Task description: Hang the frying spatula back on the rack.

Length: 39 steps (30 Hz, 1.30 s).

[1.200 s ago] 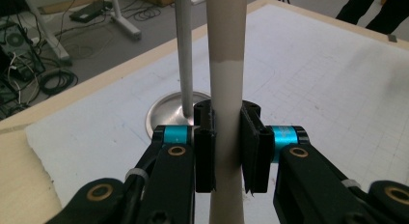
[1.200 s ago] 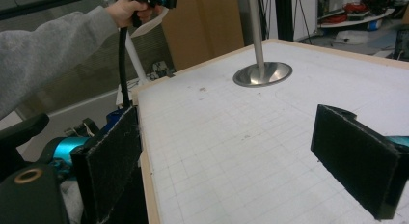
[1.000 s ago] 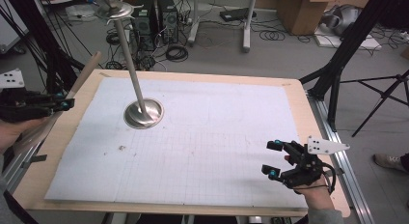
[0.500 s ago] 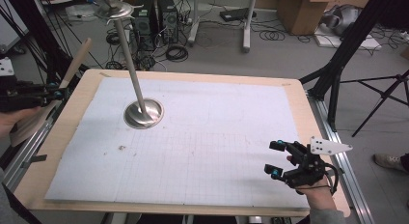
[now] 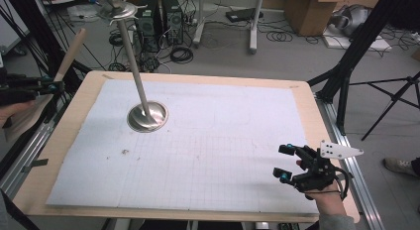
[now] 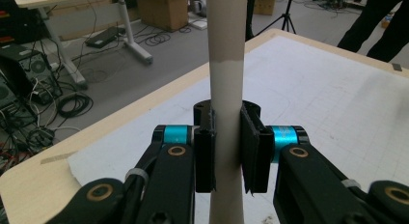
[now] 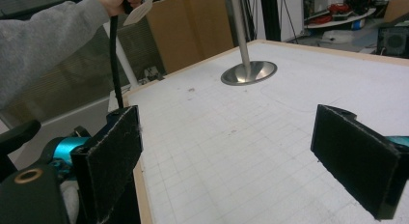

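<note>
On the table: label lines follow, biggest thing first.

Table (image 5: pixel 317 122): wooden top with a pale rim, set among tripod legs and floor cables.
White mat (image 5: pixel 213 141): a gridded sheet that covers most of the tabletop and leaves the wooden rim bare all round.
Metal stand (image 5: pixel 147 116): a round, shiny base resting on the mat's far left part, with a thin pole that rises and leans toward the far left; in the right gripper view its base (image 7: pixel 249 72) sits well ahead of the jaws.
Cardboard tube (image 6: pixel 225 89): a long, plain brown tube, held off the table's left edge and tilted, with its upper end pointing up and away; in the high view it shows as a slanted stick (image 5: pixel 71 54) above the left hand.
Left gripper (image 6: pixel 226 151): its two black pads pinch the cardboard tube from both sides, out beyond the table's left rim and well apart from the stand.
Right gripper (image 5: pixel 285 163): low over the mat's near right corner, jaws spread wide with nothing between them; its own view shows bare grid between the pads (image 7: pixel 113 161).
</note>
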Available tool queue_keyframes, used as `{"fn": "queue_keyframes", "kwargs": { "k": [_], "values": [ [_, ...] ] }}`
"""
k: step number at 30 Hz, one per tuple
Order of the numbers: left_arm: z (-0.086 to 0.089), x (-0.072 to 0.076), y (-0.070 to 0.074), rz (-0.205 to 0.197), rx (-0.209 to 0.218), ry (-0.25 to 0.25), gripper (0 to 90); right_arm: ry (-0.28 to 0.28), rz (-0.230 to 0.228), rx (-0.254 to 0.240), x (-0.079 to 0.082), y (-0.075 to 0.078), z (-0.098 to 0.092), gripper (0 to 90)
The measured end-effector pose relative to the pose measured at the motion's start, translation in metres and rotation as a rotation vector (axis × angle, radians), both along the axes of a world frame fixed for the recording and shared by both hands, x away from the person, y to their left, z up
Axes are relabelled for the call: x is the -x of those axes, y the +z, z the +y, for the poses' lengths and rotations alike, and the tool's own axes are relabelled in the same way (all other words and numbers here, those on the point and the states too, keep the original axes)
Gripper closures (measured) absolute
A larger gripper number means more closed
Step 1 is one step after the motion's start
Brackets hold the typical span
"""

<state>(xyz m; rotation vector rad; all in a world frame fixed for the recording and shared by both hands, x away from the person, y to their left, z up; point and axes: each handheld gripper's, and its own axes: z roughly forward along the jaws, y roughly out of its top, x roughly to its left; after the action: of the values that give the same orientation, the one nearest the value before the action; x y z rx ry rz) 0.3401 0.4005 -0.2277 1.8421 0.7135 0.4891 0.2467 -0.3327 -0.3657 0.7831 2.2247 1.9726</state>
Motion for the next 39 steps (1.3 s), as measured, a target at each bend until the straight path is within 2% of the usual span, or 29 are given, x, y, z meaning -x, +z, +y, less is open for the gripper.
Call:
{"fn": "queue_keyframes", "kwargs": {
  "k": [8, 17, 22, 39],
  "values": [
    [-0.002, -0.007, 0.01, -0.013, -0.006, -0.001, 77.7, -0.01, 0.002, -0.006, 0.0, -0.001, -0.004, 9.7],
    [0.001, -0.009, 0.02, -0.033, 0.029, 0.005, 77.7, -0.021, 0.006, -0.012, 0.001, -0.002, -0.01, 9.7],
    [-0.003, -0.012, 0.025, -0.035, 0.024, -0.001, 77.7, -0.023, 0.006, -0.012, 0.001, -0.002, -0.011, 9.8],
    [-0.013, -0.02, 0.025, -0.019, 0.016, -0.018, 77.7, -0.034, 0.008, -0.02, 0.003, -0.002, -0.015, 9.7]
  ]
}}
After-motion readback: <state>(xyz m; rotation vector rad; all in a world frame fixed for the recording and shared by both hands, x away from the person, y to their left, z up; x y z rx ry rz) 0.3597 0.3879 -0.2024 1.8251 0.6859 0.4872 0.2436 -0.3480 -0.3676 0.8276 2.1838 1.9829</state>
